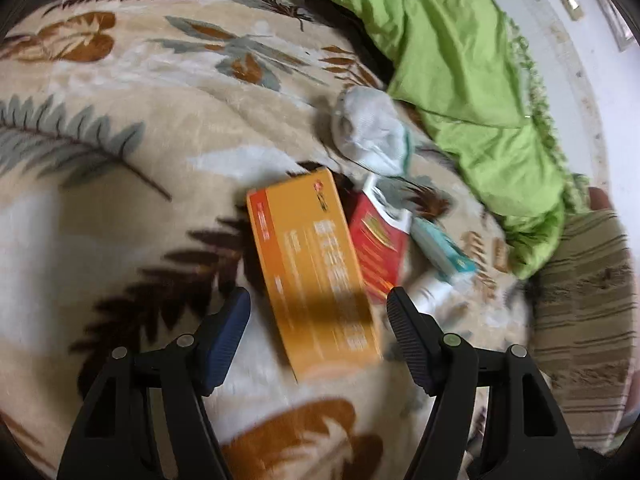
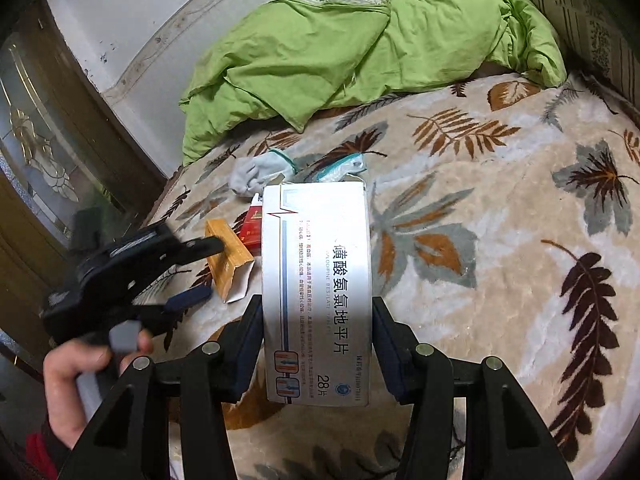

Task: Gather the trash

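Orange medicine box (image 1: 316, 276) lies on the leaf-patterned blanket (image 1: 120, 160) between our left claw's (image 1: 318, 300) spread fingers, untouched; a red packet (image 1: 380, 248) sits just right. Our right claw (image 2: 316, 316) clamps the white tablet box (image 2: 316, 280).

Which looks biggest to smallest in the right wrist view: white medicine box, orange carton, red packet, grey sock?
1. White medicine box, held in the right gripper; nearness to the camera inflates it.
2. Orange cardboard carton.
3. Crumpled grey sock, close to the carton in apparent size, so unsure.
4. Red packet, partly hidden.
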{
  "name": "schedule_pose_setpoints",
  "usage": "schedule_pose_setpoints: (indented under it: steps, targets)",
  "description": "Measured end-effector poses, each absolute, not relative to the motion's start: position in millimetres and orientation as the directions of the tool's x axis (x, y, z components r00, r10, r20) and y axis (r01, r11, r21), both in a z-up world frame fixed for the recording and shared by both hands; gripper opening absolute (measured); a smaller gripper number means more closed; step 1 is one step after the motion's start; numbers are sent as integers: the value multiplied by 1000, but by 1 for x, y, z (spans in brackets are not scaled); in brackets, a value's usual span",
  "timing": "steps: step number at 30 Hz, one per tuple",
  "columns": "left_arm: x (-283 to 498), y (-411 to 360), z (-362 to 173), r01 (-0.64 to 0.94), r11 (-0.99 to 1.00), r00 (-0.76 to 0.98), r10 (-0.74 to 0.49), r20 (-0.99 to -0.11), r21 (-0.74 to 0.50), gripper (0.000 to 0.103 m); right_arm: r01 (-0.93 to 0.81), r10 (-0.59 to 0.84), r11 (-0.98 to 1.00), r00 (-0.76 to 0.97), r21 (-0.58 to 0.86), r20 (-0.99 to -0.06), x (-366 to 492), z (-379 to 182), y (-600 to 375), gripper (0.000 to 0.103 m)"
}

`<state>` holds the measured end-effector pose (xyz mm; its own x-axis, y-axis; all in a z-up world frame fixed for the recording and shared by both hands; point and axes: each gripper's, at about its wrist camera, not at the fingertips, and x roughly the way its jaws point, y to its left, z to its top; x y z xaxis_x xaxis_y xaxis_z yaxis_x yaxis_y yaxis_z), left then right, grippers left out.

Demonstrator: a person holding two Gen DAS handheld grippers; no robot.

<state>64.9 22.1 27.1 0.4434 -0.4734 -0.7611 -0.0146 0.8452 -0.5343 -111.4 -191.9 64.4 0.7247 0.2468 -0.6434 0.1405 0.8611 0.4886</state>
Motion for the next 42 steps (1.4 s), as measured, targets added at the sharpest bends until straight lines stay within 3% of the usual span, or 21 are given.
schedule_pose_setpoints:
  steps: [2, 3, 11, 25, 42]
  targets:
    - [69, 16, 27, -5, 857, 462, -454, -762, -515, 65, 137, 249, 861, 726, 489, -642, -110, 64, -192, 55]
    - [70, 15, 27, 8, 866, 469, -445, -763, -500, 53, 135, 252, 860, 725, 491, -641, -110, 63, -192, 55]
    - [44, 18, 35, 84, 875, 491, -453, -744, -477, 53, 118, 243, 878, 724, 463, -646, -109, 64, -187, 55]
    - [-91, 39, 67, 284, 921, 596, -387, -704, -266, 53, 81, 201, 926, 722, 369, -663, -132, 71, -169, 55]
    - [-113, 35, 67, 267, 953, 693, -293, -659, -142, 53, 109, 205, 910, 722, 401, -661, -152, 69, -169, 55]
